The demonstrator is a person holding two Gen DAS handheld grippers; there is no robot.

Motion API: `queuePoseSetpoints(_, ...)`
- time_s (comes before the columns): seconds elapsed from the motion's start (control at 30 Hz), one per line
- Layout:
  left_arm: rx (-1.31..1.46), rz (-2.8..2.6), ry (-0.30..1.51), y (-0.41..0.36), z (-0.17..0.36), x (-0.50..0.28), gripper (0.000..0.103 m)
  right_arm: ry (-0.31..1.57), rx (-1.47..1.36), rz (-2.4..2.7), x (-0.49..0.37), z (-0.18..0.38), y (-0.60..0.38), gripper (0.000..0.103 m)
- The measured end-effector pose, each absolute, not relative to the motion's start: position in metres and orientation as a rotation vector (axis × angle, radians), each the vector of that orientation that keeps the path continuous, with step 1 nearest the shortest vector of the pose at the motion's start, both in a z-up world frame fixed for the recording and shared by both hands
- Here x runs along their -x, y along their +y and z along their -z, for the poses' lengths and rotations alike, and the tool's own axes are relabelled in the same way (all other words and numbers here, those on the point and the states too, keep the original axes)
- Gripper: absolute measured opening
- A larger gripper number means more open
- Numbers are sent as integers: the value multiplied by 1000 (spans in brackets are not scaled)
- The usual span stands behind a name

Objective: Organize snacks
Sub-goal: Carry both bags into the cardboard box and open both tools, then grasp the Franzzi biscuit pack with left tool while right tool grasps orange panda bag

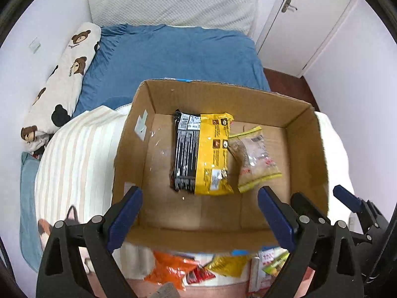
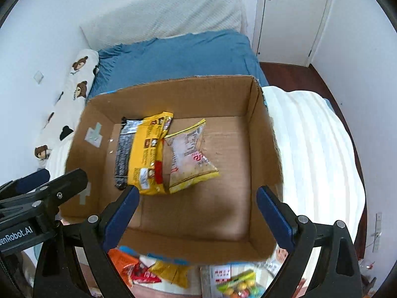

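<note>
An open cardboard box stands on the bed. Inside lie a black packet, a yellow packet partly over it, and a clear yellow-edged bag to their right. My left gripper hangs open above the box's near side with nothing between its fingers. My right gripper is open and empty too, above the near part of the box. Each gripper shows at the other view's edge. Loose snack packs lie in front of the box.
A striped white quilt lies under and around the box on a blue sheet. A bear-print pillow runs along the left wall. A white door is at the far right.
</note>
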State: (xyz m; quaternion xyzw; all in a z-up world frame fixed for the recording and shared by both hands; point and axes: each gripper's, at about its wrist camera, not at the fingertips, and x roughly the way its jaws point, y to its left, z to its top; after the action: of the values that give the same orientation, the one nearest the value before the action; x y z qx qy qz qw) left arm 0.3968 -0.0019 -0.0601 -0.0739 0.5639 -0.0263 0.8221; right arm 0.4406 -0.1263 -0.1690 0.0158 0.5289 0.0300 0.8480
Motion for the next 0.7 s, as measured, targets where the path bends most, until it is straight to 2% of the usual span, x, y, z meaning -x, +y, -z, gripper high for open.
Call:
queuePoseSetpoints(0.37, 195, 19, 1099, 13, 19, -313, 95, 1094, -142, -113, -358, 145, -143, 97)
queuePoseSetpoints(0.53, 189, -15, 1103, 21, 29, -266, 95, 1123, -196, -132, -314, 159, -154, 97)
queuePoseSetpoints(0.7, 173, -86, 1157, 36, 65, -214, 95, 1194, -235, -156, -268, 187, -164, 97)
